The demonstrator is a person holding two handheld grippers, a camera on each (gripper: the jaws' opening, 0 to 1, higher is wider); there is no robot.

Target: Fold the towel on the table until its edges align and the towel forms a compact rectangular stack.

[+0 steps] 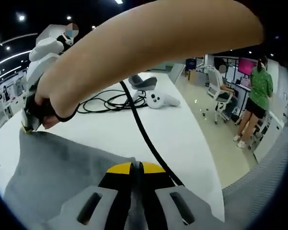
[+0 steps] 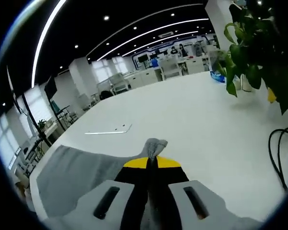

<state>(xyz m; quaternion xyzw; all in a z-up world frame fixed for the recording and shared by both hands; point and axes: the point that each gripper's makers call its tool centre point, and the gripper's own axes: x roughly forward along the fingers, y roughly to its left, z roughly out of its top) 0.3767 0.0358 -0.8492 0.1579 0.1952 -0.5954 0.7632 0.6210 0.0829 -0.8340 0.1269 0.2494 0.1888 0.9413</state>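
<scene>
The grey towel lies spread on the white table. In the left gripper view my left gripper has its yellow-tipped jaws together at the towel's near edge, gripping the cloth. A person's arm crosses that view, and the hand holds my right gripper, which pinches the towel's far corner. In the right gripper view the towel stretches away to the left. A bunched fold of it pokes out above the shut jaws of my right gripper.
A black cable runs across the table past my left jaws, with coils and a white controller behind. A potted plant, a cable loop and a flat white sheet sit on the table. People stand beyond the table's edge.
</scene>
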